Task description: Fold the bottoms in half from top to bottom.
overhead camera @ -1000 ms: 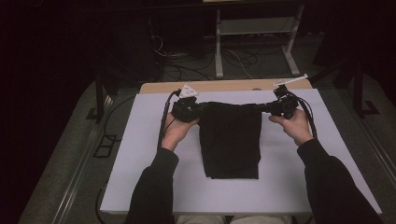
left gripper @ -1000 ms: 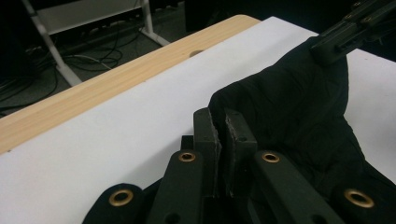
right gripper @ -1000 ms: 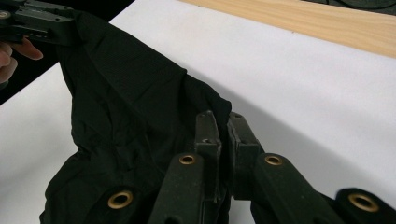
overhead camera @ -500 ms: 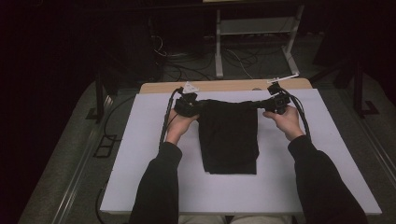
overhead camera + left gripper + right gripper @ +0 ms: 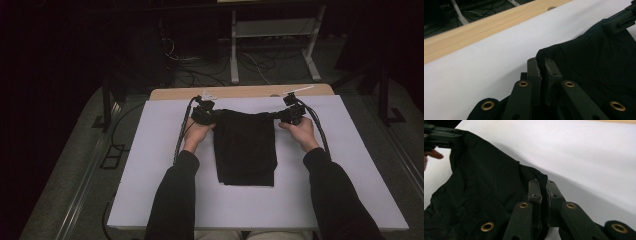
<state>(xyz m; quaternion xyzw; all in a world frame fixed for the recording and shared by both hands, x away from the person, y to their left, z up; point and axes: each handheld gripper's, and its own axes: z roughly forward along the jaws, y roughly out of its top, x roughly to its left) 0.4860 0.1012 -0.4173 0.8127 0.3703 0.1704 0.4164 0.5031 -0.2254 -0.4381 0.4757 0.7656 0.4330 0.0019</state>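
Note:
A black folded cloth (image 5: 246,150) lies lengthwise on the white table cover (image 5: 150,150). Its far edge is stretched between my two grippers. My left gripper (image 5: 215,119) is shut on the far left corner, and the fabric sits pinched between its jaws (image 5: 541,61). My right gripper (image 5: 280,116) is shut on the far right corner, with cloth (image 5: 479,185) clamped between its jaws (image 5: 541,182). Both grippers are low over the cover near the far side. Each gripper view also shows the other gripper farther off, the right one (image 5: 621,18) and the left one (image 5: 441,135).
A bare wooden strip (image 5: 240,92) runs along the table's far edge, just beyond the cloth. Behind the table are a white metal stand (image 5: 272,35) and cables on the floor. White cover stretches free to the left, right and near side of the cloth.
Both hands have sunk toward the table with the cloth's far corners. The cloth now lies flatter, and its near edge has slid a little away from the person.

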